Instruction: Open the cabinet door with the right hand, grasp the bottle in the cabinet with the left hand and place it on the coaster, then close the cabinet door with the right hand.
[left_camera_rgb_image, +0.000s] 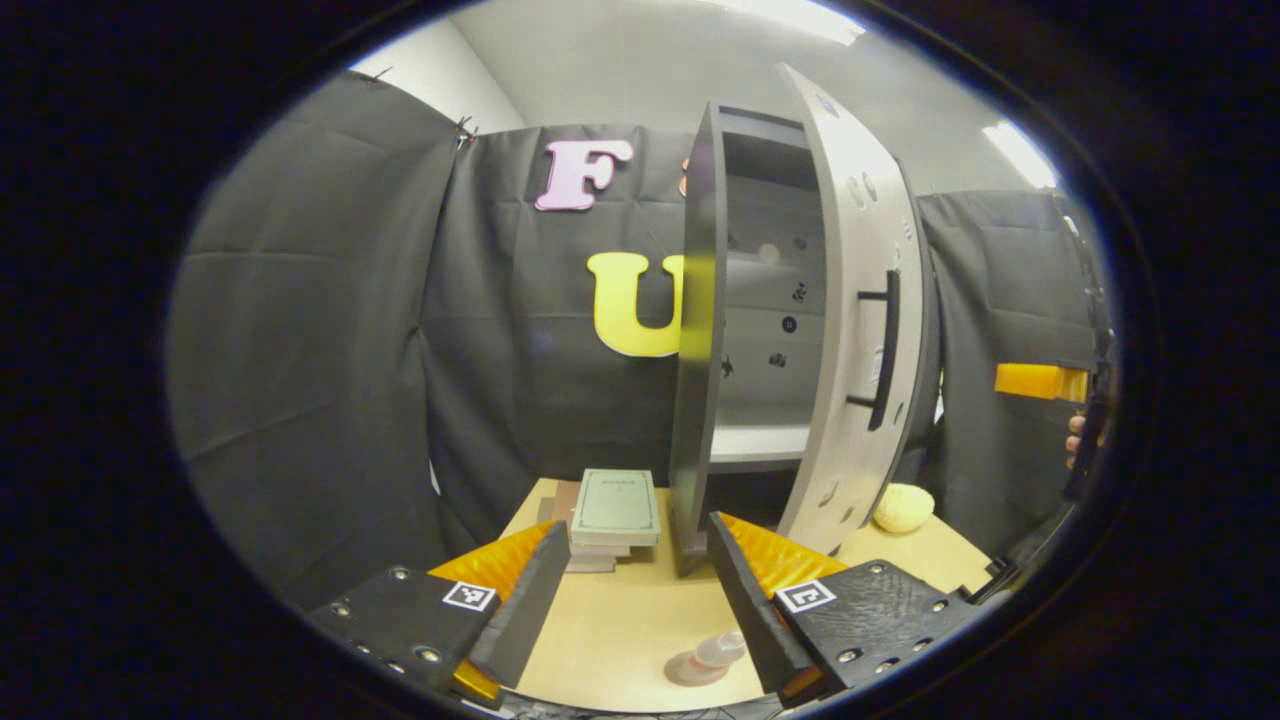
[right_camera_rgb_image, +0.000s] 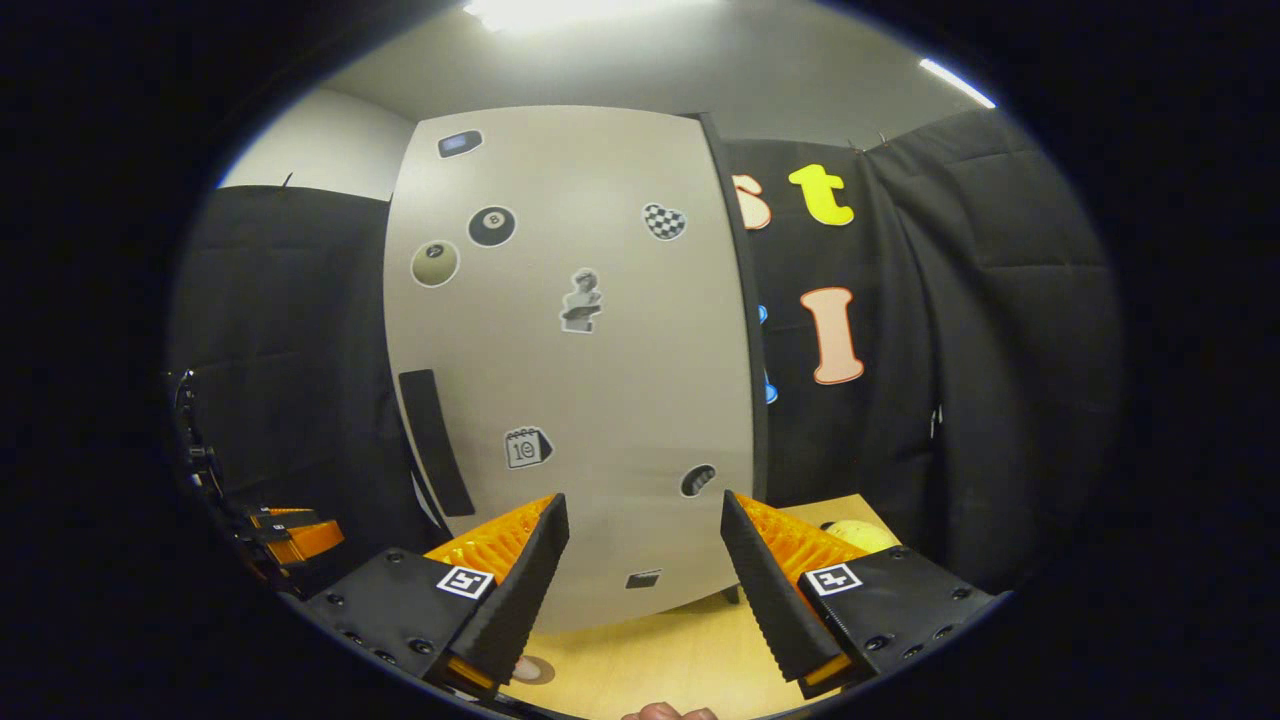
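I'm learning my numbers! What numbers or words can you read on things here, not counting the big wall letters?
"8": on the black ball sticker on the cabinet door.
"10": on the calendar sticker on the same door.
The print on the book cover is too small to read.

A pale wooden bench carries everything. A tall cabinet stands on it toward the back, its door ajar. Just left of the cabinet lies a small stack of books. A yellow ball rests to the right, behind the door. Near the front edge a bottle stands on a round coaster.
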